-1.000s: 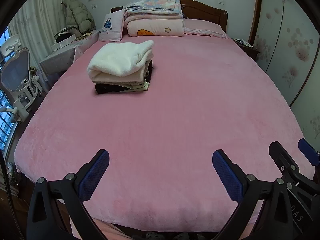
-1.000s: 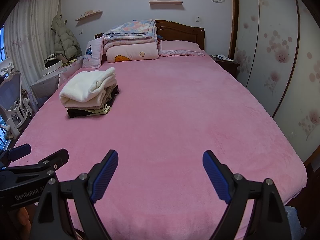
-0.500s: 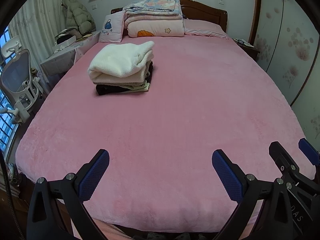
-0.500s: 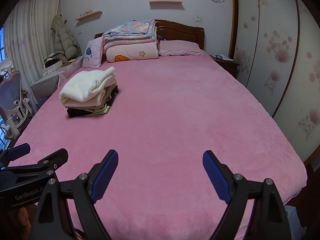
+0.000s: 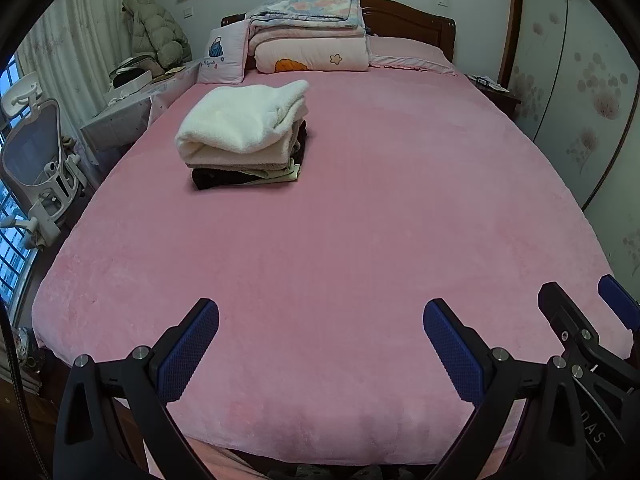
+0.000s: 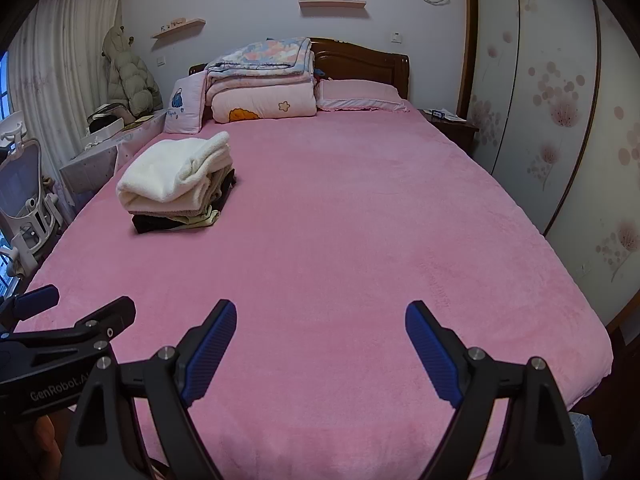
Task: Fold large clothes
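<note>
Both claws hang wide and empty over the foot edge of the bed [image 5: 360,200]: the left claw [image 5: 320,344] and the right claw [image 6: 320,340] side by side, blue pads [image 6: 210,354] spread, touching nothing. Folded clothes sit in a stack [image 5: 244,132] near the bed's left edge, toward the head end, a white fleece [image 6: 176,168] on top and dark pieces beneath. Quilts [image 5: 308,36] are piled against the headboard [image 6: 360,60].
</note>
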`<state>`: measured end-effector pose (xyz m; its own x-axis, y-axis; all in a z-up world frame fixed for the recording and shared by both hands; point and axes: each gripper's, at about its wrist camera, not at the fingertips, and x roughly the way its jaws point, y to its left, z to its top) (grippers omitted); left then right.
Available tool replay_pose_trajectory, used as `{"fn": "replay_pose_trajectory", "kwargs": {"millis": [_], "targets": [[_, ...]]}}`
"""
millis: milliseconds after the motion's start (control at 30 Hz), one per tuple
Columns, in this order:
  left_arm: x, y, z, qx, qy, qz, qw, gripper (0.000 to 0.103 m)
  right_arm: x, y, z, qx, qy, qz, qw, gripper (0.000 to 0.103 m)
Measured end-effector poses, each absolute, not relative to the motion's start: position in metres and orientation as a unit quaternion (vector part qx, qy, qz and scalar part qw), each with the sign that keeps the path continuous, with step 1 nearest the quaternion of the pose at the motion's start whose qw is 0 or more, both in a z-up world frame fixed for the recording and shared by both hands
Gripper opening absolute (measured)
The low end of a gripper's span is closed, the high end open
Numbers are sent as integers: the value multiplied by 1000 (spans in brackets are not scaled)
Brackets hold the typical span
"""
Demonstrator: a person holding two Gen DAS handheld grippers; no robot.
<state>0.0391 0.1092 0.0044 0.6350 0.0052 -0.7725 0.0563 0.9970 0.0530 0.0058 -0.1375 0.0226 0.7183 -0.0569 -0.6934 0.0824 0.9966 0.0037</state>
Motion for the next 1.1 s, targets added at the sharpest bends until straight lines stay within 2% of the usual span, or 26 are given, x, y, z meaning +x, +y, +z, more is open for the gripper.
{"fn": "replay_pose_trajectory", "kwargs": {"millis": [1100], "targets": [[48,107,-3,34,446,-21,894,101,6,-139,17,19,379,-40,924,87]]}}
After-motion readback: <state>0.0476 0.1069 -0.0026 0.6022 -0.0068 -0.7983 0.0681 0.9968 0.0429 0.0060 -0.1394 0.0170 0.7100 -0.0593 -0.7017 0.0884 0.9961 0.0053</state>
